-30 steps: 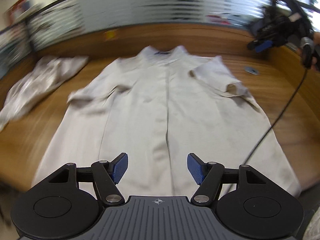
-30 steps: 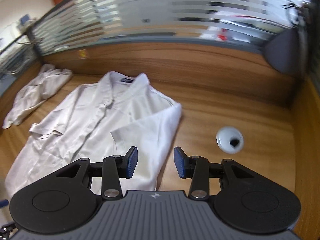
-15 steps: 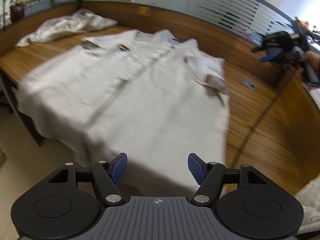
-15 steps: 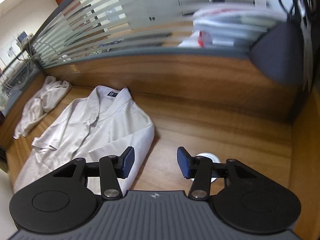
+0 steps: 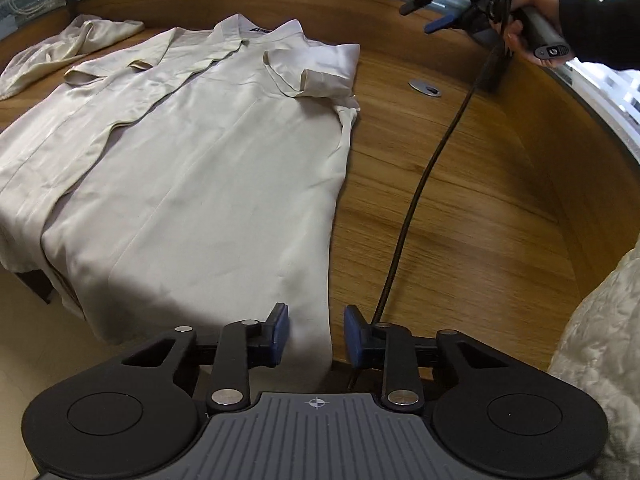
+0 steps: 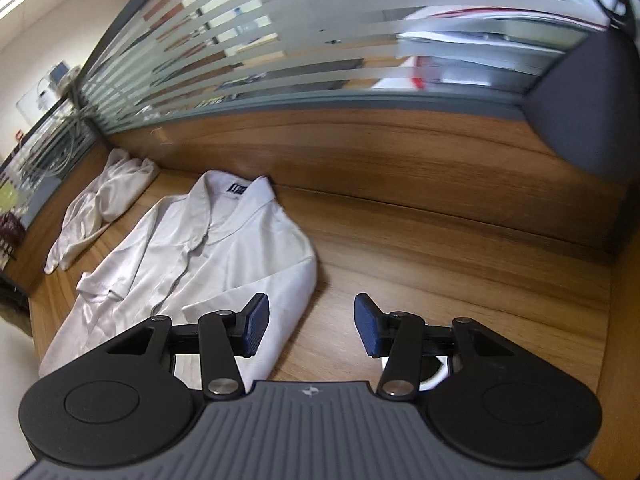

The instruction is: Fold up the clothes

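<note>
Wooden desk (image 5: 460, 208) under striped glass carries a crumpled garment (image 5: 60, 52) at its far left corner, then the cream shirt (image 5: 208, 152), collar toward the back edge, hem spilling over the front edge. Left gripper (image 5: 316, 334) is nearest, jaws closing astride the hem's right corner, not yet pinching. Right gripper (image 6: 311, 328) gapes empty beside the shoulder; only its view shows this.

Black hand-held gripper (image 5: 316, 335) with blue pads (image 5: 280, 334), silver screws, ribbed grey body; black sleeve (image 5: 600, 28).
</note>
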